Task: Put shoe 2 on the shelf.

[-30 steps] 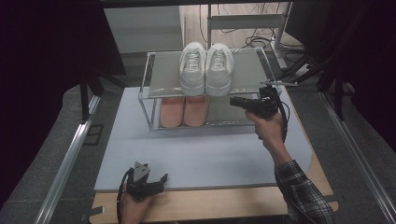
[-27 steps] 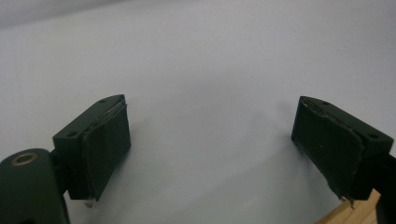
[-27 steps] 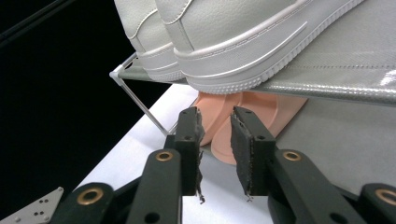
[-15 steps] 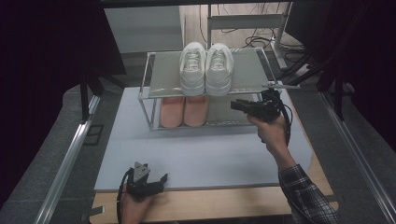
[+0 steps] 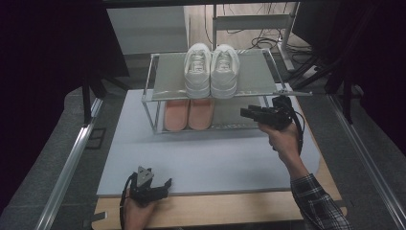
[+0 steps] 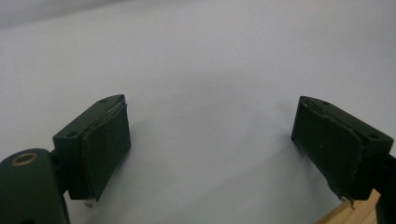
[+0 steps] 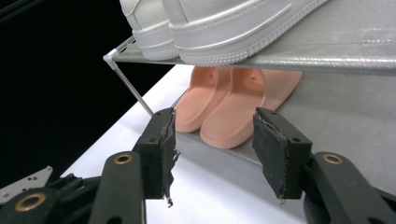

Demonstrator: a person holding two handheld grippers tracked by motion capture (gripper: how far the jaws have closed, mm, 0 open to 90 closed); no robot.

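Right claw (image 5: 245, 113) held level at the right end of the shoe rack (image 5: 261, 76), pointing left toward the lower shelf. Its jaws have just been opening and now stand partly spread with nothing between them. In the right gripper view the pair of pink slippers (image 7: 233, 100) shows beyond the gap, apart from both pads, sitting side by side on the lower shelf. In the high view the slippers (image 5: 189, 114) lie under the middle of the top shelf, toes toward the near edge.

Pair of white sneakers (image 5: 211, 70) on the top shelf, directly above the slippers, also side by side.

Left claw (image 5: 163, 184) rests low at the near edge of the white mat (image 5: 215, 158), left of centre, well apart from the rack. Jaws spread wide, gripping nothing; bare mat between the pads (image 6: 105, 144).

Mat covers most of the wooden counter (image 5: 230, 211); rack stands on its far part.
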